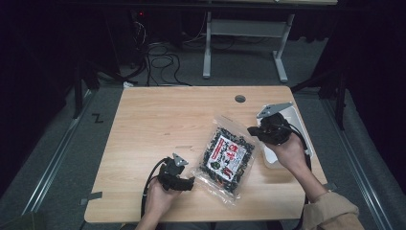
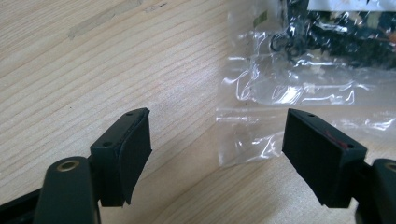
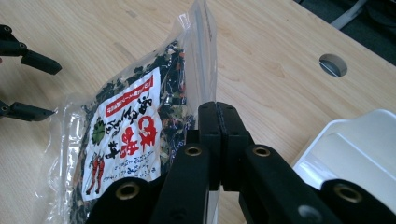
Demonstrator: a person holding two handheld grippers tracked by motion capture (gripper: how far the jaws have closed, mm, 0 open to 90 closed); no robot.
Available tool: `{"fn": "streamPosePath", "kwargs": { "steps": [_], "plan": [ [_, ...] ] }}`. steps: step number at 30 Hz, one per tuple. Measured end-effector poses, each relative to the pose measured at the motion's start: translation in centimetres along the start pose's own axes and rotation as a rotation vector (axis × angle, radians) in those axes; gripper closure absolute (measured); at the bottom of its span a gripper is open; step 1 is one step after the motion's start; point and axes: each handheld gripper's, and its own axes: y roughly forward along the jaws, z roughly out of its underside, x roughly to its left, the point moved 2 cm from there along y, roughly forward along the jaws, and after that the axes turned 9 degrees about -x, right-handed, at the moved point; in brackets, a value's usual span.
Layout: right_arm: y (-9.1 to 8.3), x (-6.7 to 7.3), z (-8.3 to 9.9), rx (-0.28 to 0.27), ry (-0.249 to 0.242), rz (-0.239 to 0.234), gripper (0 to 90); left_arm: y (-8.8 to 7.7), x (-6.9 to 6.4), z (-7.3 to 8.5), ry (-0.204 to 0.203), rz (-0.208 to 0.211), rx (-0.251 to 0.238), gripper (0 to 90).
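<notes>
My right claw point(image 3: 218, 112) pinches the clear edge of a seaweed packet point(image 1: 226, 157) on the wooden surface point(image 1: 158, 120); my left claw point(image 2: 217, 140) gapes beside it.

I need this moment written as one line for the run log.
left gripper: open, beside bag corner | right gripper: shut on clear edge of snack bag | white tray: at table's right edge

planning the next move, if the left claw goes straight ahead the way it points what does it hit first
Probably the clear empty edge of the snack bag: it lies on the table dead ahead of the open left claw, partly between its jaws already.
</notes>
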Motion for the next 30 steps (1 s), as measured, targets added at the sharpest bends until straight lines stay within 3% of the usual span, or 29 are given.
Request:
{"fn": "streamPosePath", "kwargs": {
  "steps": [19, 30],
  "plan": [
    [-2.2, -0.4, -2.2, -0.047, -0.023, 0.021, 90.0, 0.0, 0.0, 0.0, 0.001, -0.001, 0.001, 24.3],
    [-3.9, -0.3, -4.3, -0.08, -0.047, 0.035, 90.0, 0.0, -0.1, 0.0, 0.005, -0.002, -0.001, 24.5]
  ]
}}
